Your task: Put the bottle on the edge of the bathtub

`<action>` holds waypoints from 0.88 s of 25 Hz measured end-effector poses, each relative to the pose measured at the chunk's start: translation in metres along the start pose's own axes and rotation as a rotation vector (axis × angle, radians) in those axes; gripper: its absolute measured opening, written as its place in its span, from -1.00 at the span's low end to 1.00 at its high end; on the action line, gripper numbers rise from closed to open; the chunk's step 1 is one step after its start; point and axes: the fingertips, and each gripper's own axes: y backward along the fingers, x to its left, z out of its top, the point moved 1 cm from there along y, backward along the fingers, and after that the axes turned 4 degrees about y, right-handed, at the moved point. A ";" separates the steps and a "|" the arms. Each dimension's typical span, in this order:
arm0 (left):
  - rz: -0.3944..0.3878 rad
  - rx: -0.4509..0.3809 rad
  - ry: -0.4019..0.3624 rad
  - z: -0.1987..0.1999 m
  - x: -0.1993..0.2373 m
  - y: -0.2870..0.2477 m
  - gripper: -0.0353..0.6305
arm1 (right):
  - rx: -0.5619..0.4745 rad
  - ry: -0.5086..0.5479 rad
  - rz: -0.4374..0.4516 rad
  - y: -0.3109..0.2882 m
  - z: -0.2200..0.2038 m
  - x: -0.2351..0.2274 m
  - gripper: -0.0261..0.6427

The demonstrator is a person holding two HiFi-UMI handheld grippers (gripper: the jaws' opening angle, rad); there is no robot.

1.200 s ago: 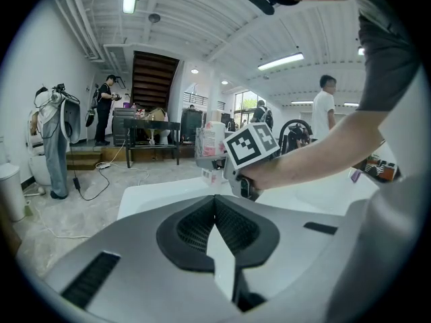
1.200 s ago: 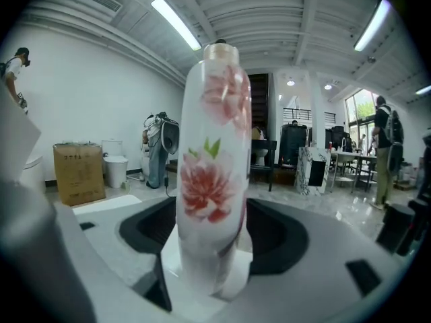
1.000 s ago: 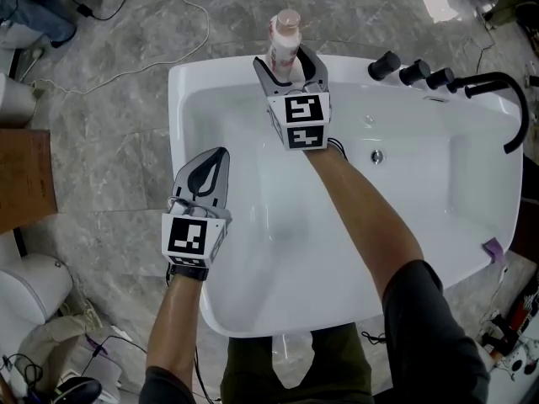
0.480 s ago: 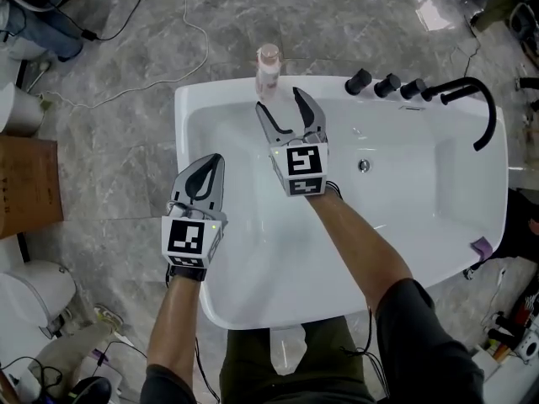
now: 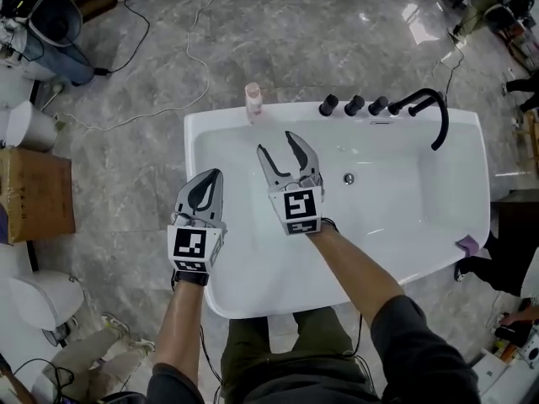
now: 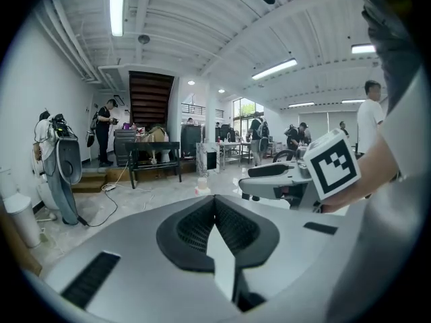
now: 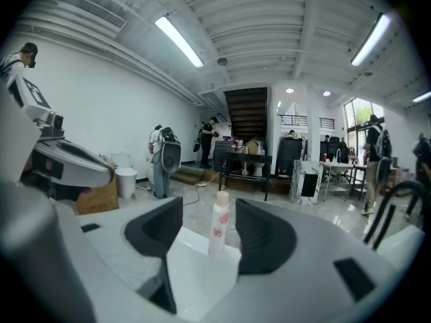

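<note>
Grey marble floor, cables trailing across it; white bathtub (image 5: 472, 183) in the middle. Bottle (image 5: 253, 101) upright on far rim near the left corner, touching neither tool. Right tool (image 5: 276, 144) over the tub basin, jaws spread and closing, nothing between them; bottle lined up beyond the gap, well apart. Left tool (image 5: 215, 175) over the left rim, jaws pressed together, empty. Black faucet (image 5: 425, 112) and three black knobs (image 5: 354, 104) along far rim, right of bottle.

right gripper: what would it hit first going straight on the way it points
Probably the bottle standing on the bathtub rim ahead; depth is unclear. The right gripper, jaws closing, nothing between them, is well short of it.
</note>
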 end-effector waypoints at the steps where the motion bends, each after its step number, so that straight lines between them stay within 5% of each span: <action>1: 0.000 -0.003 -0.002 0.009 -0.003 0.007 -0.90 | 0.000 0.006 -0.002 0.011 0.010 0.001 -0.20; 22: 0.020 -0.036 0.019 0.129 -0.058 0.140 -0.90 | -0.007 -0.028 -0.053 0.190 0.161 0.024 -0.55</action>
